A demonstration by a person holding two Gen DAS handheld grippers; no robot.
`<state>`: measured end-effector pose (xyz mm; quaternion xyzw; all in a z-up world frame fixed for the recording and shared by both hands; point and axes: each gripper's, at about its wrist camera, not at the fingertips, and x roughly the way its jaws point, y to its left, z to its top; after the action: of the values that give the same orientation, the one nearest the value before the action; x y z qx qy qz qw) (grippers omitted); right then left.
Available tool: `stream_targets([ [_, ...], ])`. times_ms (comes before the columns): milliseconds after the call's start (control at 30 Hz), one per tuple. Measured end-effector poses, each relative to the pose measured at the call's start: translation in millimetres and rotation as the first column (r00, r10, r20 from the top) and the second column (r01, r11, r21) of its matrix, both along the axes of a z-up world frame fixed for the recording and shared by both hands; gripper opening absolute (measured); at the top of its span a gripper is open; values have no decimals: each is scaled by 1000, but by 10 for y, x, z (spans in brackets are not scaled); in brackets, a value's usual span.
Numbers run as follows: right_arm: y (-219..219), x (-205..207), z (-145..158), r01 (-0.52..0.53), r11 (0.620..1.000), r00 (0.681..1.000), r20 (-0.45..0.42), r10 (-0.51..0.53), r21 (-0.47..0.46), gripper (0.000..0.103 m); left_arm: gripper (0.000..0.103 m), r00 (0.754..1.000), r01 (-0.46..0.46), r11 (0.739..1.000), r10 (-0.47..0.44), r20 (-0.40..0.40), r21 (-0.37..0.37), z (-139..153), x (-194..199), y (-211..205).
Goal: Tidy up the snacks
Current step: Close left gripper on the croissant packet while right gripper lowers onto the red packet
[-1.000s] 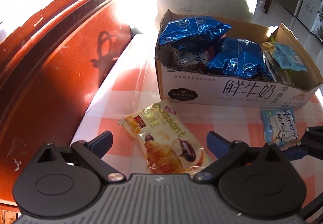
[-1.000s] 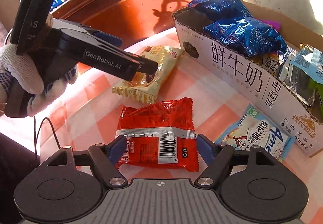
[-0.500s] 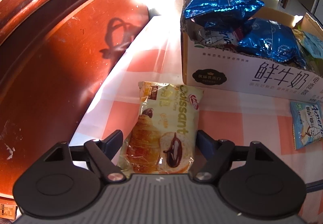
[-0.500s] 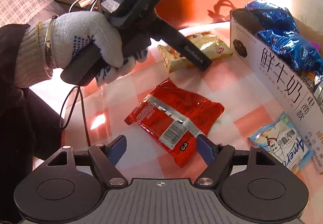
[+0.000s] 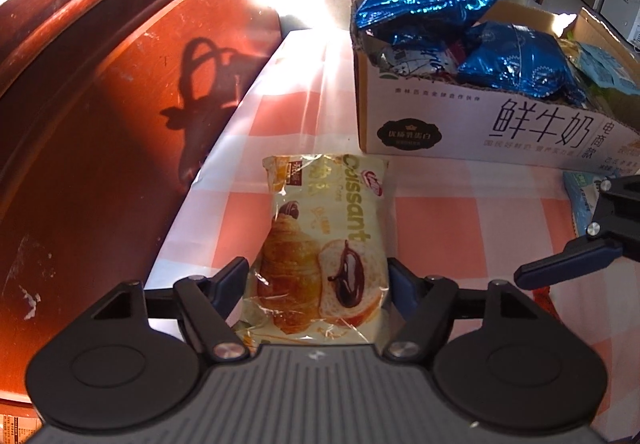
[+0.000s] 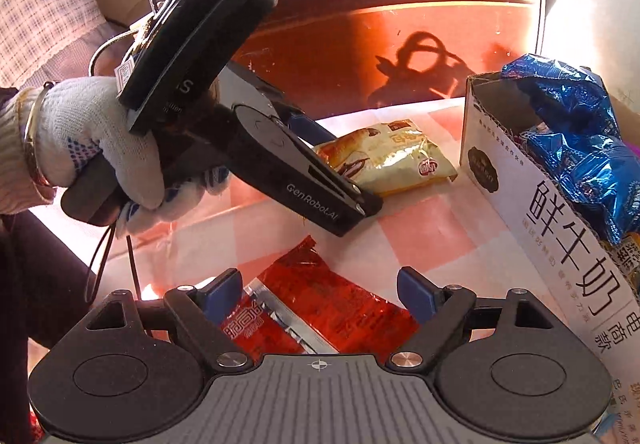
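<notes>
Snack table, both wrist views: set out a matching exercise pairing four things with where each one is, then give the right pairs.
Things:
1. croissant packet
2. red packet
3. blue foil bags
4. light blue packet

Places:
A. inside the cardboard box
B. between the fingers of the right gripper
C. on the tablecloth by the box front, partly hidden by the right gripper
D. between the fingers of the left gripper

Pairs: 1-D, 2-B, 3-A, 4-C
</notes>
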<state>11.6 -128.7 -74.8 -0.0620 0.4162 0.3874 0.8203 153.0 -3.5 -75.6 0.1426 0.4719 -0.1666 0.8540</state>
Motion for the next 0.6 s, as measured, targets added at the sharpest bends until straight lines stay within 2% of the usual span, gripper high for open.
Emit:
stream_targets([
  [67,38,32,-50,-17,1000,1000,-18,17,-4,86,74,1000,6,1000,-6,5,-2,0,10,-20],
  [200,33,-25,-108,-81,996,994,-72,78,-45,86,83,1000,17,1000,-17,25,0,-5,28,-56],
  [333,58,-190,-133,-135,988,988,-80,129,-79,92,87,998,30,1000,-30,47,0,-3,26,-91],
  [500,246,-392,-177,-140,973,990,-10,140,-183,93,87,996,40,999,-42,83,17,-18,14,-166],
  [567,285,-433,-189,-108,973,994,-3,110,-203,93,81,996,40,999,-41,77,4,-15,2,-170],
  [600,274,-440,-191,-93,975,996,-6,93,-200,91,75,996,41,999,-41,75,-4,-15,-13,-170],
])
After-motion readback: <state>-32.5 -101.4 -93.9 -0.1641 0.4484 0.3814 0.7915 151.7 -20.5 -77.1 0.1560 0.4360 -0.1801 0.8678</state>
